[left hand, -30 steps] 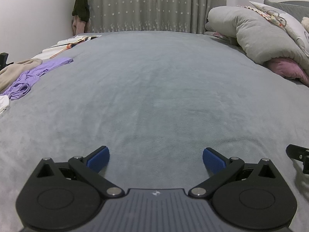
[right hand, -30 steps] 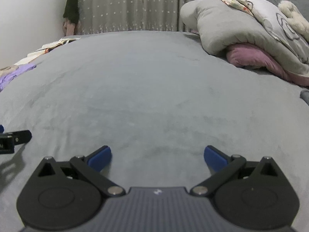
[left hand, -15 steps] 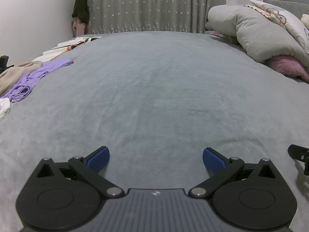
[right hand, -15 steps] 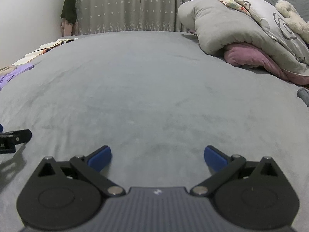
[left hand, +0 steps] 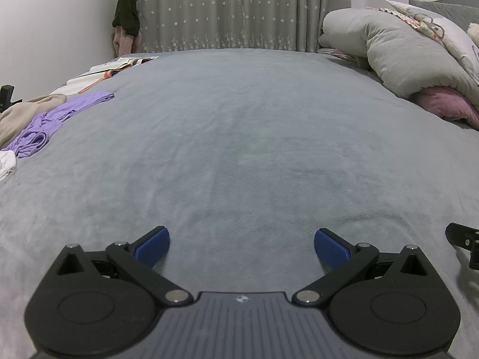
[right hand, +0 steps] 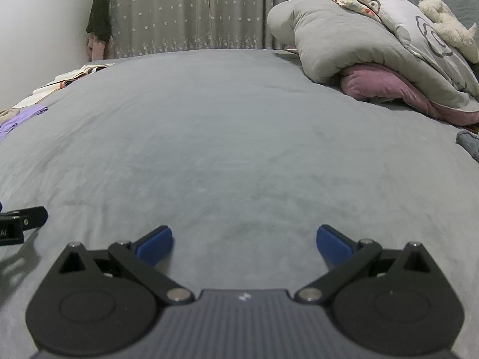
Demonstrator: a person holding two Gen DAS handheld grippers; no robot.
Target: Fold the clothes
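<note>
1. The left gripper [left hand: 242, 243] hangs low over the grey bedspread [left hand: 239, 137] with its blue pads spread wide and nothing between them.
2. The right gripper [right hand: 244, 240] sits the same way, wide apart and empty, over bare bedspread.
3. The clothes to fold lie at the left edge of the left view: a purple garment [left hand: 45, 125] crumpled beside a beige garment [left hand: 21, 113], with a white garment [left hand: 6, 163] at the frame's edge below them.
4. The purple garment's long axis runs from lower left toward upper right, its far end pointing toward the middle of the bed.
5. The pile lies ahead and well to the left of both grippers; in the right view only a sliver of purple shows at the left edge. The left gripper looks nearer, so it probably reaches first.
6. Pillows and a rolled duvet [right hand: 359, 39] fill the upper right.
7. The only writing is a few small white letters on the black part at the right view's left edge; they look like "AI", though too small to be sure.
</note>
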